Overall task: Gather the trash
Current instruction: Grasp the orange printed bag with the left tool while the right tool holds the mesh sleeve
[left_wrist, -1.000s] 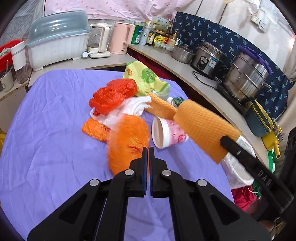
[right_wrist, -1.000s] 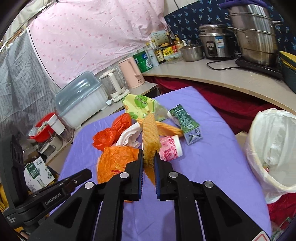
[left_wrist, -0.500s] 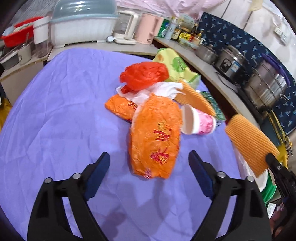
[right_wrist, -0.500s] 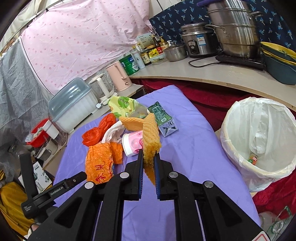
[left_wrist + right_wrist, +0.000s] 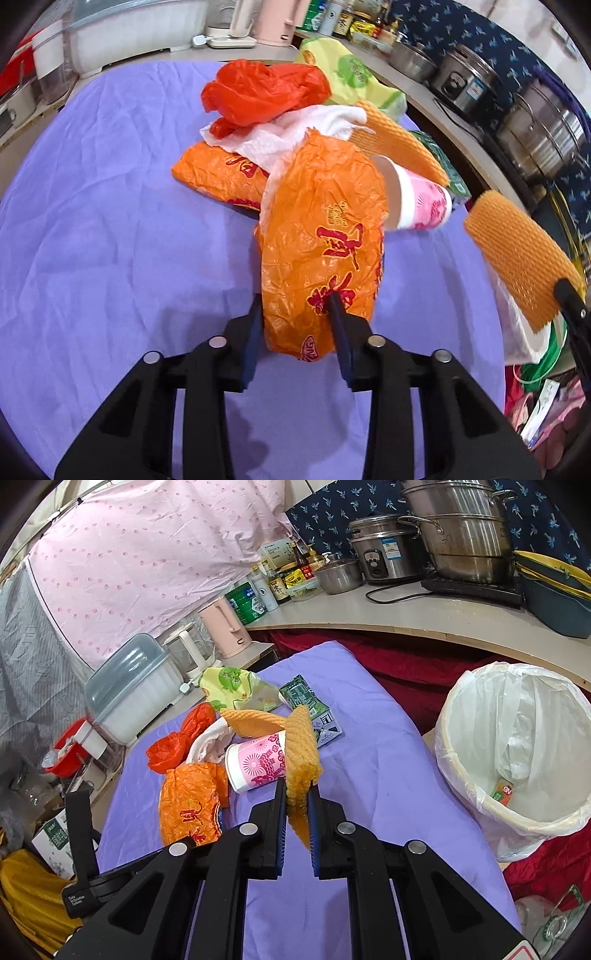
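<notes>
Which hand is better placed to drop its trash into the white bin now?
Right. The right gripper already pinches the foam net beside the bin; the left gripper is only closing around the orange bag.

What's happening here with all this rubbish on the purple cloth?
A person is clearing trash off a table with a hand-held gripper in each hand. The right gripper is clamped on an orange foam net, carried near the lined bin. The left gripper is closing its fingers around a crumpled orange plastic bag. A pink paper cup, a red bag, tissue and wrappers still lie in the pile.
</notes>
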Available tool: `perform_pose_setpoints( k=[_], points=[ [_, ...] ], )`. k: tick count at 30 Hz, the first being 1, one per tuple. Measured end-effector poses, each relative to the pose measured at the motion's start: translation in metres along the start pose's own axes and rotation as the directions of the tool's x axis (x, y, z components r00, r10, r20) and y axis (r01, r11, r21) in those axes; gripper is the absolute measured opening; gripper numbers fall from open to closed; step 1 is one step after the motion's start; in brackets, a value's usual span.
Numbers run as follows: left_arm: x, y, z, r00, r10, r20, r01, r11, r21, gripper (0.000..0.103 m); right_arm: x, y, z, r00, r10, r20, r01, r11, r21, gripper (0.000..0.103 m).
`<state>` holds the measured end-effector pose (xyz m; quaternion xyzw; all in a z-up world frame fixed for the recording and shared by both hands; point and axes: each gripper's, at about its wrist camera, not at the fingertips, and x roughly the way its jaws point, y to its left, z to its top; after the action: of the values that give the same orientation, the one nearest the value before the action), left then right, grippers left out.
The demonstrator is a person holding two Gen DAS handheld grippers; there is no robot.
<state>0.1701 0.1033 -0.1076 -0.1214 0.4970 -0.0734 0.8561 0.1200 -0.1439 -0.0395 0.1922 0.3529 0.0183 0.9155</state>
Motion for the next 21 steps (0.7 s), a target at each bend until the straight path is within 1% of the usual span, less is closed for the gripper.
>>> perform_pose_setpoints(
  k=[5,8,14,19,21],
  points=[
    [-0.025,-0.011,-0.007,0.999,-0.017,0.034,0.015,0.999,0.039,0.024,-0.009,0.003,0.000,1.000,0.008,0.015,-0.008,1.000,-0.007,0.010],
    [-0.040,-0.021,-0.009,0.998,-0.035,0.054,0.032,0.998,0.061,0.024,-0.018,0.004,0.001,0.999,0.014,0.034,-0.014,1.000,-0.008,0.010],
    [-0.072,-0.048,-0.011,0.990,-0.097,0.098,0.086,0.990,0.112,0.024,-0.040,0.000,0.003,0.997,0.016,0.073,-0.016,1.000,-0.005,0.010],
    [-0.088,-0.076,-0.011,0.983,-0.144,0.115,0.125,0.979,0.158,0.024,-0.063,-0.011,0.007,0.993,-0.005,0.117,0.005,1.000,0.002,0.010],
    [-0.091,-0.091,-0.012,0.980,-0.160,0.117,0.137,0.973,0.183,0.024,-0.075,-0.022,0.010,0.989,-0.030,0.146,0.028,1.000,0.011,0.010]
  ],
)
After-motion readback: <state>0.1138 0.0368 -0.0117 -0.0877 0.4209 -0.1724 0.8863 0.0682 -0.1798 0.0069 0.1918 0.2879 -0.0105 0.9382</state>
